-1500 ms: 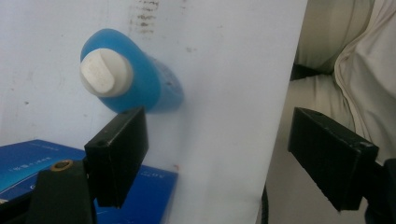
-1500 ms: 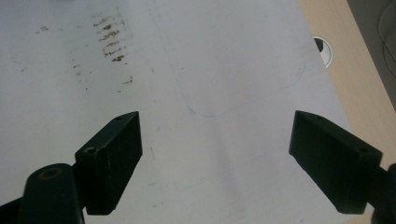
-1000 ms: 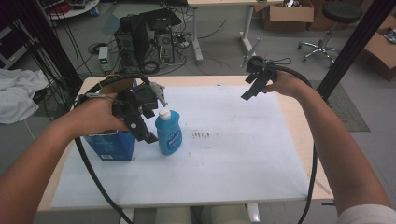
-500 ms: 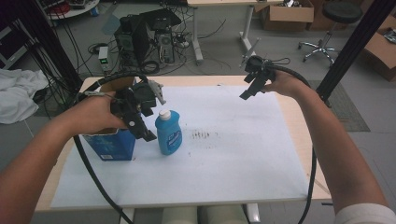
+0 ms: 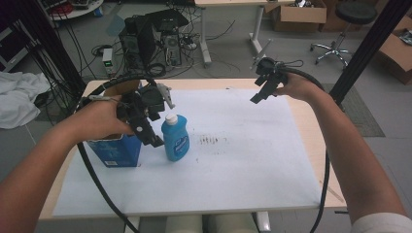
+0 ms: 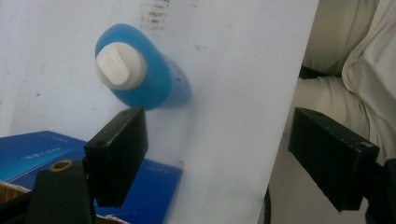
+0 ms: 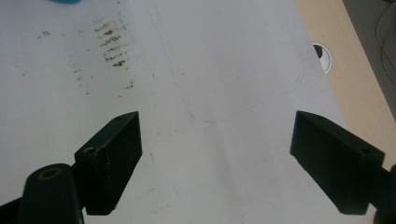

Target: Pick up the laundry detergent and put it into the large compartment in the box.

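On the tabletop (image 5: 291, 194) beside the box (image 5: 114, 150), bottle (image 5: 175, 141) stands upright; my left gripper (image 5: 145, 128) hovers wide open, empty. Light, slick plastic, I'd grab mid-body. Right gripper (image 5: 260, 92) open, empty.

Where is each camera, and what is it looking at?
High view: above the person's side, looking down on the table; both forearms and hand-held grippers show, left, right.
Left gripper view: rides the left hand-held gripper, looking down at the blue bottle and blue box.
Right gripper view: rides the right hand-held gripper, facing the smudged white sheet.
Shared: bottle, box and sheet.
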`<state>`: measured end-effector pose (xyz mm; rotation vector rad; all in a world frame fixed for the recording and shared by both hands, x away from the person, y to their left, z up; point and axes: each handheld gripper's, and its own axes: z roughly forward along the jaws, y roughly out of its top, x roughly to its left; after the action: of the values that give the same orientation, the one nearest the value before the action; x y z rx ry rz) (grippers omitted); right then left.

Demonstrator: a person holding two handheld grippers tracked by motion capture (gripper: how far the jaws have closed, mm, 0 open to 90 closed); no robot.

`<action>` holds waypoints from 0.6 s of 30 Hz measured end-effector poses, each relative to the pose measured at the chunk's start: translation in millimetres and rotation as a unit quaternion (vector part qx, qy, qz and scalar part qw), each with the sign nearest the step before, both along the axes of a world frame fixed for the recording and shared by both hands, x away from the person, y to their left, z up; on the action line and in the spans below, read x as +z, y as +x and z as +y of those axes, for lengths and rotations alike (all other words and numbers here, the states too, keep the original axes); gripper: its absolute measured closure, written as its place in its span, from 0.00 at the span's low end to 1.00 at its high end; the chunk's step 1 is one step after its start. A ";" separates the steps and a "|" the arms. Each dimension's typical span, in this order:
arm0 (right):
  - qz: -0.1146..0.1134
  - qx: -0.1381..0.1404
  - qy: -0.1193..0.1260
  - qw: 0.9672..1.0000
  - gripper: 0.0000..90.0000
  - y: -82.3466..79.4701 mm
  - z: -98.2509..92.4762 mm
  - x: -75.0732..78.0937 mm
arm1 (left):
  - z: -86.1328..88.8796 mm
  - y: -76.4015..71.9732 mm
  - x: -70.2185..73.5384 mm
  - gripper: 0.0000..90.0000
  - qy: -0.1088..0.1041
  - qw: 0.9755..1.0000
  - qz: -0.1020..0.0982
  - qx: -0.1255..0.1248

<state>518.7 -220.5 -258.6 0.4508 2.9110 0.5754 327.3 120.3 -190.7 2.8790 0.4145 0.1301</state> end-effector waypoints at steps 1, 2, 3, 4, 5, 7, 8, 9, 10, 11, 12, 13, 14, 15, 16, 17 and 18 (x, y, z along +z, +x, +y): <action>0.001 -0.001 -0.001 1.000 0.18 -0.1 0.0 -0.1 | 0.0 0.0 0.0 0.23 0.000 1.000 0.000 0.000; 0.001 -0.001 -0.001 1.000 0.18 -0.1 0.0 -0.1 | 0.0 0.3 0.5 0.23 0.003 1.000 -0.002 0.008; 0.000 0.001 -0.003 1.000 0.18 -0.1 0.0 -0.5 | -0.1 0.7 2.2 0.22 0.003 1.000 -0.003 0.020; 0.000 0.001 -0.003 1.000 0.18 -0.1 0.0 -0.5 | -0.1 0.7 2.2 0.22 0.003 1.000 -0.003 0.020; 0.001 0.000 -0.003 1.000 0.18 -0.5 0.1 -0.5 | -0.3 0.8 3.1 0.22 0.004 1.000 -0.005 0.024; 0.000 0.003 -0.004 1.000 0.18 -1.8 0.4 -0.1 | -1.8 0.1 5.1 0.22 0.006 0.999 -0.005 0.033; 0.000 0.003 -0.004 1.000 0.18 -1.8 0.4 -0.1 | -1.8 0.1 5.1 0.23 0.006 0.999 -0.005 0.033; 0.000 0.003 -0.006 1.000 0.19 -2.7 0.3 -0.1 | -3.5 0.3 5.5 0.23 0.009 0.999 -0.004 0.044; -0.001 0.004 -0.007 1.000 0.19 -2.8 0.1 -0.3 | -4.9 0.3 5.7 0.23 0.012 0.998 -0.001 0.056; -0.001 0.004 -0.007 1.000 0.19 -2.8 0.1 -0.3 | -4.9 0.3 5.7 0.23 0.012 0.998 -0.001 0.056; -0.001 0.003 -0.009 1.000 0.18 -3.2 -0.1 -0.3 | -6.1 0.6 6.1 0.23 0.014 0.998 -0.003 0.064; -0.001 0.004 -0.010 1.000 0.18 -4.3 0.0 -0.3 | -7.2 1.1 6.5 0.23 0.014 0.997 -0.002 0.074; -0.001 0.004 -0.010 1.000 0.18 -4.3 0.0 -0.3 | -8.1 1.5 6.8 0.23 0.015 0.997 -0.001 0.079; -0.001 0.005 -0.011 1.000 0.19 -5.1 0.3 0.2 | -9.6 2.0 7.5 0.23 0.019 0.996 -0.003 0.087; -0.001 0.005 -0.011 1.000 0.19 -5.1 0.3 0.2 | -10.8 2.6 8.1 0.23 0.022 0.995 -0.004 0.094; -0.002 0.002 -0.008 1.000 0.18 -5.2 0.4 0.8 | -12.5 4.1 8.7 0.23 0.024 0.994 -0.003 0.107; -0.002 0.001 -0.009 1.000 0.18 -5.5 0.6 1.0 | -12.5 4.1 8.7 0.23 0.024 0.994 -0.003 0.107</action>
<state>513.2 -219.9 -257.6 0.4433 2.9101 0.5491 331.4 107.8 -182.1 2.8733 0.7275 0.1882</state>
